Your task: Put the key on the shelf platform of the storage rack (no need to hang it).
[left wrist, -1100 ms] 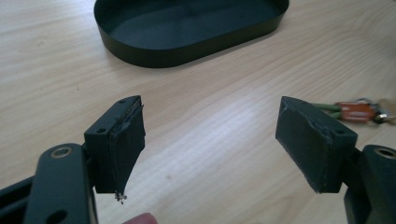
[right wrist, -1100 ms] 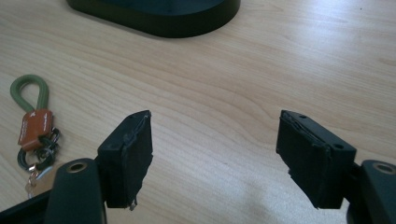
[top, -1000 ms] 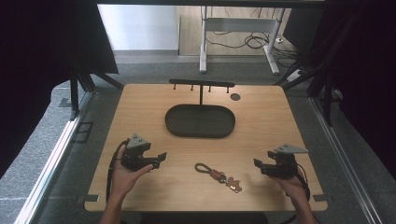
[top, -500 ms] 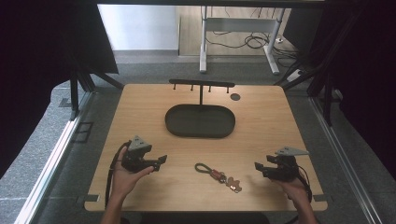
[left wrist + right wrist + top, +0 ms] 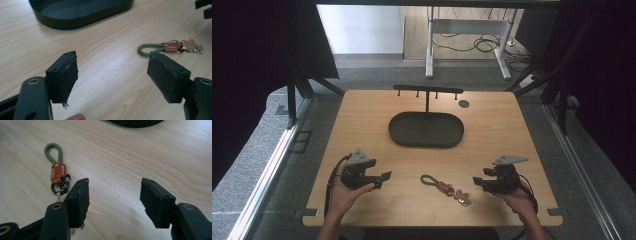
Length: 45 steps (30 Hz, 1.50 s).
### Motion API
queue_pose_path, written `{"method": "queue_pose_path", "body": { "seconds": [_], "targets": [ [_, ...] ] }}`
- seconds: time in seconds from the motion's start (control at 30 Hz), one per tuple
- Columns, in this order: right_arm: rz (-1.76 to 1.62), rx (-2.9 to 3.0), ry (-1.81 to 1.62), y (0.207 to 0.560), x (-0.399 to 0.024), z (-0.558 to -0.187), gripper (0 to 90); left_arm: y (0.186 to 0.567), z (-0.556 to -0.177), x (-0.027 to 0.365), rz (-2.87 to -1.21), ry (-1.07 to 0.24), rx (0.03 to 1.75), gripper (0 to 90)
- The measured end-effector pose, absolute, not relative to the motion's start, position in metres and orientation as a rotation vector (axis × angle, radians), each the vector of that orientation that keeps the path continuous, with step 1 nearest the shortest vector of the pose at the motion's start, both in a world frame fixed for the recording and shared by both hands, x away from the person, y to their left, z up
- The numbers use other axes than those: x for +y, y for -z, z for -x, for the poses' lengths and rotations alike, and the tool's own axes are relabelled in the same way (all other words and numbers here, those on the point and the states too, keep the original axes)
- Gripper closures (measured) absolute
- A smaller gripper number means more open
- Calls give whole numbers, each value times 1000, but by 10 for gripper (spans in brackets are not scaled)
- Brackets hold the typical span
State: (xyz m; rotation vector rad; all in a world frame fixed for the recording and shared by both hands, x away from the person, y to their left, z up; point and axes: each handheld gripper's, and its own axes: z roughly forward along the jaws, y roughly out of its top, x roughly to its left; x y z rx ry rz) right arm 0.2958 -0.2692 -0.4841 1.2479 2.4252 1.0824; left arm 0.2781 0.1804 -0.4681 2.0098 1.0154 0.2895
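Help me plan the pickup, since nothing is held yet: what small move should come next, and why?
Probably ease the right tool leftward to straddle the keychain. Both tools are open and empty, the keychain lies flat on the table between them, and its ring end sits just beside the right tool's jaw, nearer than to the left tool.

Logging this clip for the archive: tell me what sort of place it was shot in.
Probably a lab or workshop bay set up for recording, not a home. A bare wooden table stands on grey carpet between dark curtains, loose cables lie on the floor behind, and the person holds a camera-carrying left gripper and right gripper.
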Motion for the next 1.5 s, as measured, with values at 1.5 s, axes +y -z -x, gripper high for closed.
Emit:
{"method": "queue_pose_path", "body": {
  "seconds": [1.5],
  "targets": [
    [-854,2914,-579,500,-140,-323,536,469,-277,185,-2024,-324,1032,244]
  ]
}}
